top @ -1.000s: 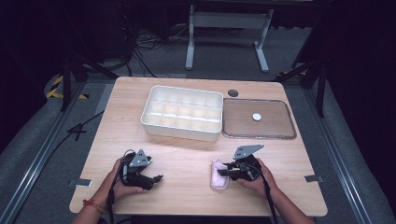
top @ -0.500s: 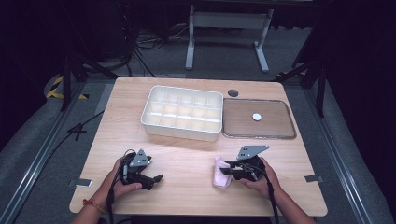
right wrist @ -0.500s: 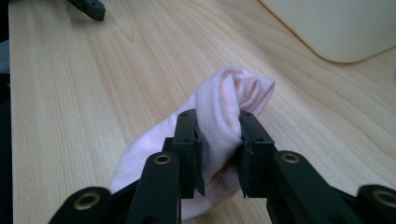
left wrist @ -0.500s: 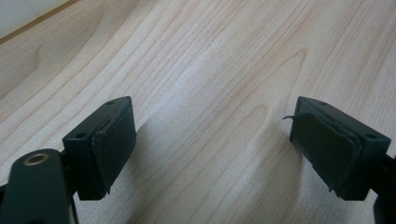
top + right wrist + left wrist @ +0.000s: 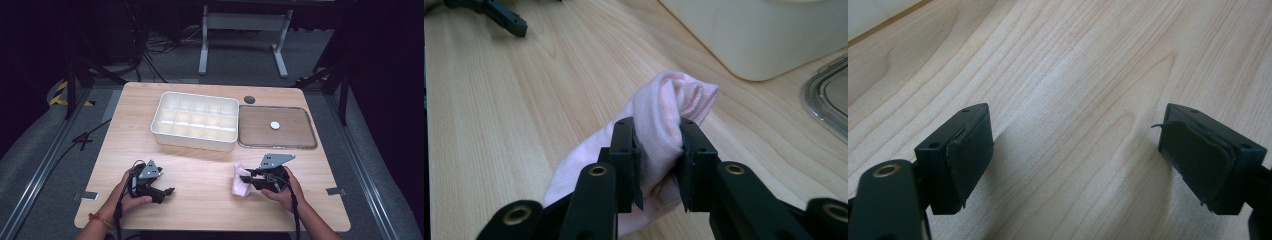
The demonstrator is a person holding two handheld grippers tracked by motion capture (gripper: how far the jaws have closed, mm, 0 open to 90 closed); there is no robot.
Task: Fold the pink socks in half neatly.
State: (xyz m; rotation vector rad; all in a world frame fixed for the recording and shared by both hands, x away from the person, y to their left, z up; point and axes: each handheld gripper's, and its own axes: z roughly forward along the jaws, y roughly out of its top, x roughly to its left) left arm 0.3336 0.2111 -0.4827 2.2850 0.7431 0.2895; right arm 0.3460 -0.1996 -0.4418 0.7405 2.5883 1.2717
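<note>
Beside the empty compartment box point(image 5: 195, 121) (lid point(image 5: 277, 128) alongside), right hand-held gripper point(image 5: 244, 178) pinches a pink sock point(image 5: 659, 130); left hand-held gripper point(image 5: 169, 191) gapes.

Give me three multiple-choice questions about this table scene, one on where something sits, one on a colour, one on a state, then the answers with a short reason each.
1. Where does the clear lid lie?
A. To the right of the white divided box
B. Inside the box
C. Under the sock

2. What colour is the sock?
A. Blue
B. Pale pink
C. Green

3. How do the jaws of the left hand-held gripper stand?
A. Shut on the sock
B. Shut on the lid
C. Apart, with bare table between them

Answers:
1 A, the high view shows the lid flat on the table beside the box's right end.
2 B, the right gripper view shows pink fabric pinched by the right hand-held gripper.
3 C, the left gripper view shows only wood between the pads.
</note>
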